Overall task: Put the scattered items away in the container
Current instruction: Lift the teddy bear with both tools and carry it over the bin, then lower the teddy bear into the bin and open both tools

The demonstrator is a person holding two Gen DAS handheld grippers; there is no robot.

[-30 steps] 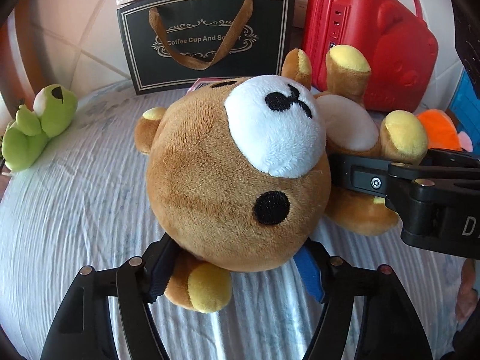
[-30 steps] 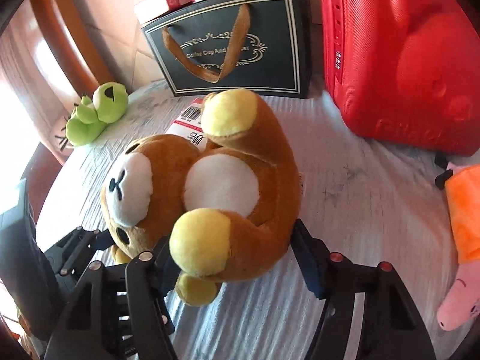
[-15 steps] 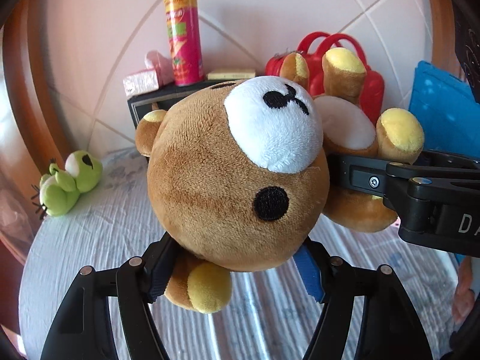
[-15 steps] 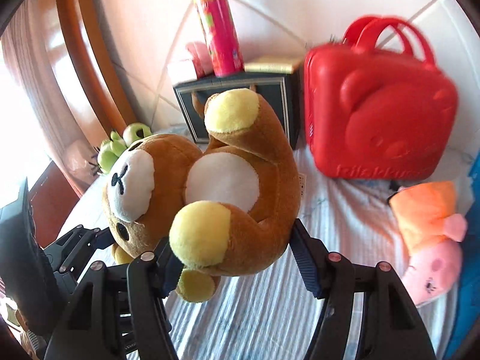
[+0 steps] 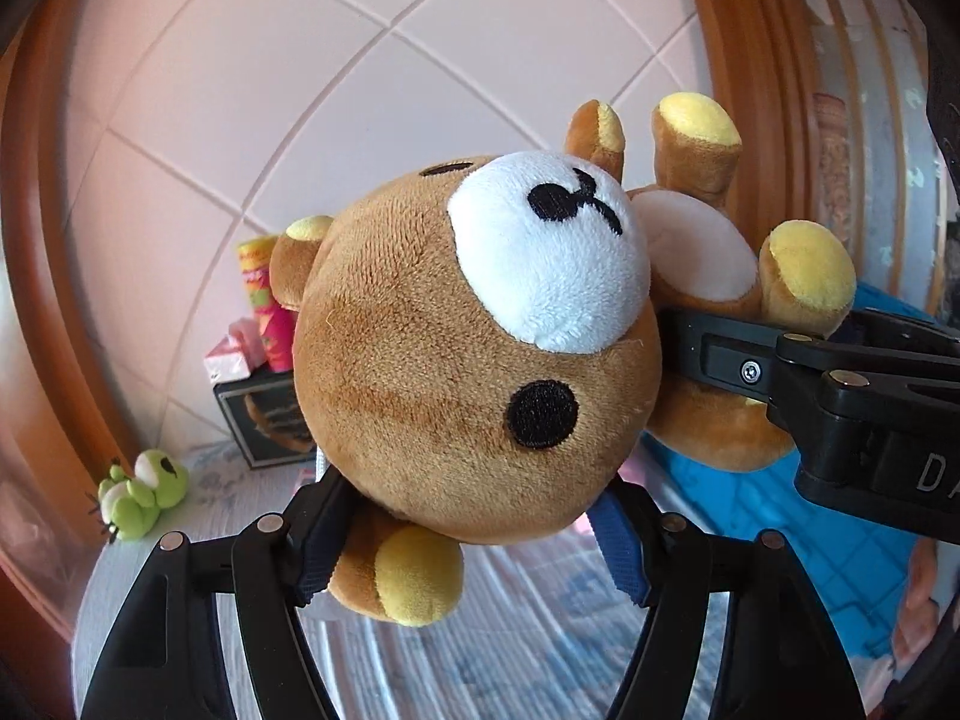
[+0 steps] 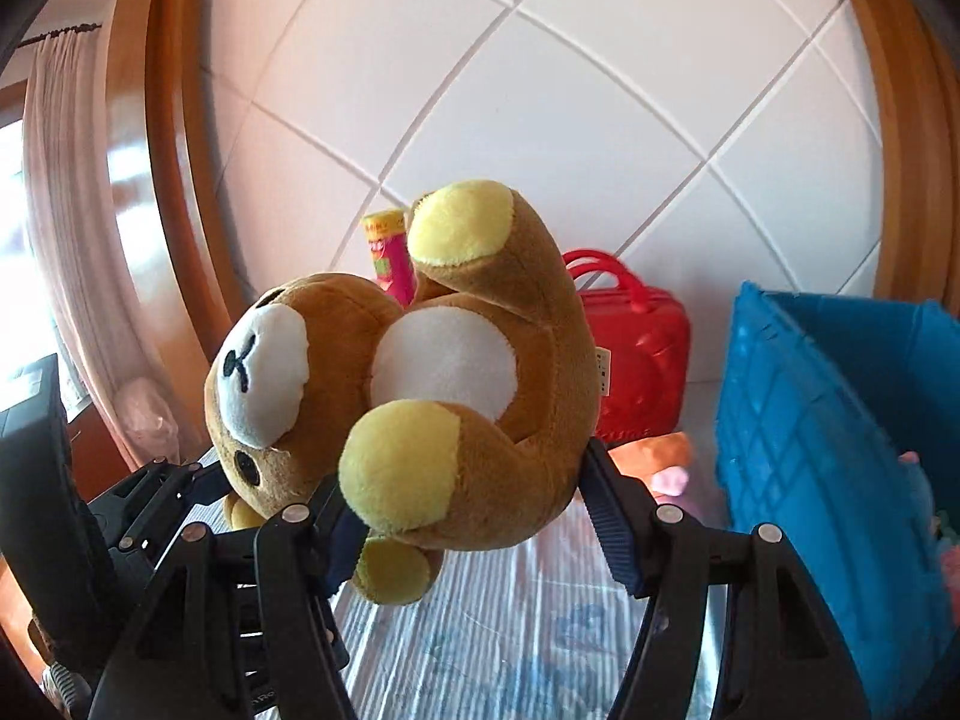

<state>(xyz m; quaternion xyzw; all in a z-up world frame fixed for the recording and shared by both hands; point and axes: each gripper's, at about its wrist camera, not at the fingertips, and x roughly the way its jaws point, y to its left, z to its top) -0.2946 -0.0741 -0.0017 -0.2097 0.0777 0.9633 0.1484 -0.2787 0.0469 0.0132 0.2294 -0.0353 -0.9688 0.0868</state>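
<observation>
Brown plush bear (image 5: 456, 360) head between left gripper (image 5: 474, 540) pads, body between right gripper (image 6: 474, 516) pads

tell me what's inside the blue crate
Only a corner of the blue crate interior shows: something pink at its right edge, too cropped to identify. The near wall hides the rest, including the bottom.

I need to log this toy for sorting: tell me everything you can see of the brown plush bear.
The brown plush bear is soft fuzzy fabric with a white muzzle, black stitched eyes and nose, white belly patch, and yellow ear and paw pads. It hangs above the bed, lying sideways, head clamped by the left gripper and body by the right gripper.
</observation>
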